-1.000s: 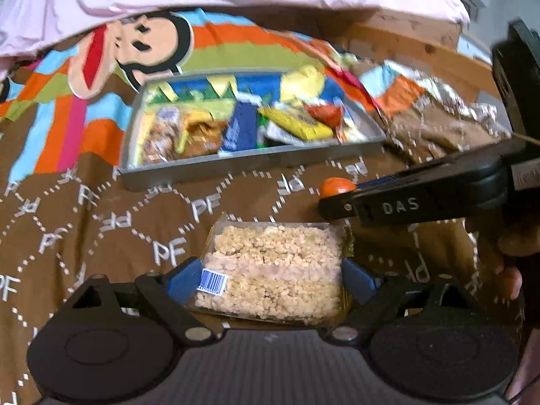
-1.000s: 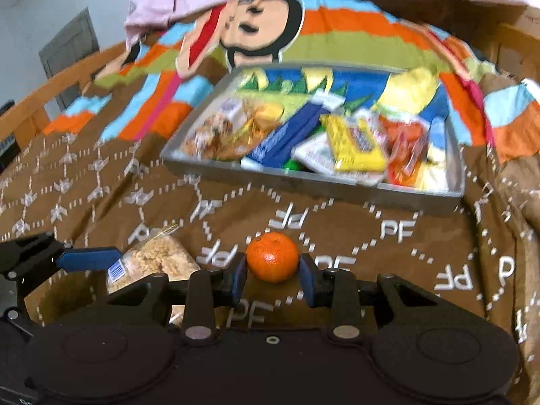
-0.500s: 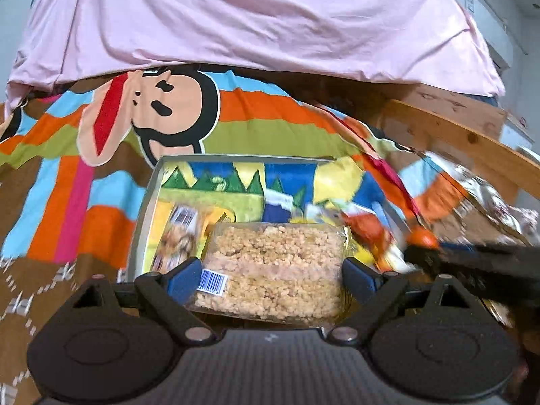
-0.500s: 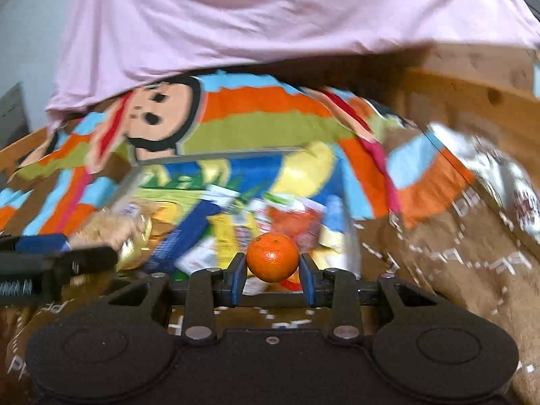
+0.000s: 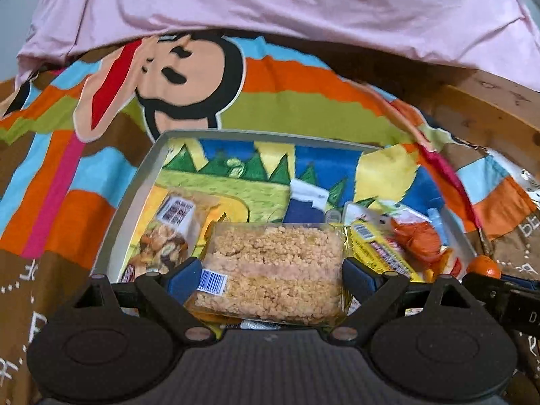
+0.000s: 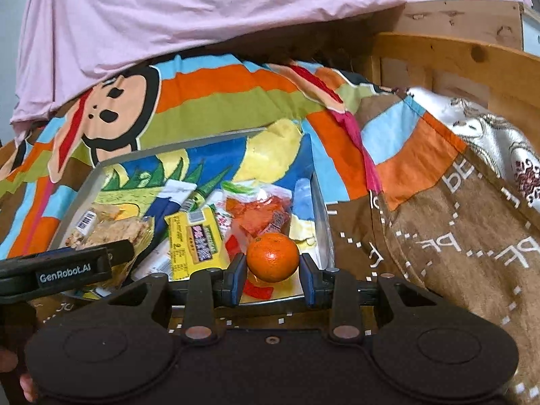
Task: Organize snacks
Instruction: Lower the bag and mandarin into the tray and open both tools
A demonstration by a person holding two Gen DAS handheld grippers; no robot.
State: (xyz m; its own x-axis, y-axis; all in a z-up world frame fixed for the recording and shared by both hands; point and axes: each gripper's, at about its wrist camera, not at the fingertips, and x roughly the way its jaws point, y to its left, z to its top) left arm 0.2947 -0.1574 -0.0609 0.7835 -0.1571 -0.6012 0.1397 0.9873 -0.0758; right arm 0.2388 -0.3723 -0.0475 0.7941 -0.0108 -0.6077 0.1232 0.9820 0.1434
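Note:
My left gripper (image 5: 271, 278) is shut on a clear pack of rice crisp bars (image 5: 273, 263) and holds it over the near part of the grey metal tray (image 5: 135, 185). My right gripper (image 6: 272, 278) is shut on a small orange mandarin (image 6: 272, 256) and holds it over the tray's near right corner (image 6: 320, 222). The tray holds several snack packs: a yellow bar (image 6: 195, 239), an orange packet (image 6: 256, 212), a dark blue pack (image 5: 305, 206) and a nut mix bag (image 5: 165, 236). The mandarin also shows at the right edge of the left wrist view (image 5: 484, 266).
The tray lies on a brown and striped monkey-print blanket (image 5: 202, 77). A pink sheet (image 5: 270, 3) hangs behind it. A wooden bed frame (image 6: 455, 64) stands at the right, with silver patterned cloth (image 6: 489, 135) beside it. The left gripper's finger (image 6: 67, 266) crosses the right wrist view.
Both grippers have lifted off the blanket and moved forward to the tray, each carrying its item. The rice crisp pack and the mandarin now hang over the tray's near edge.

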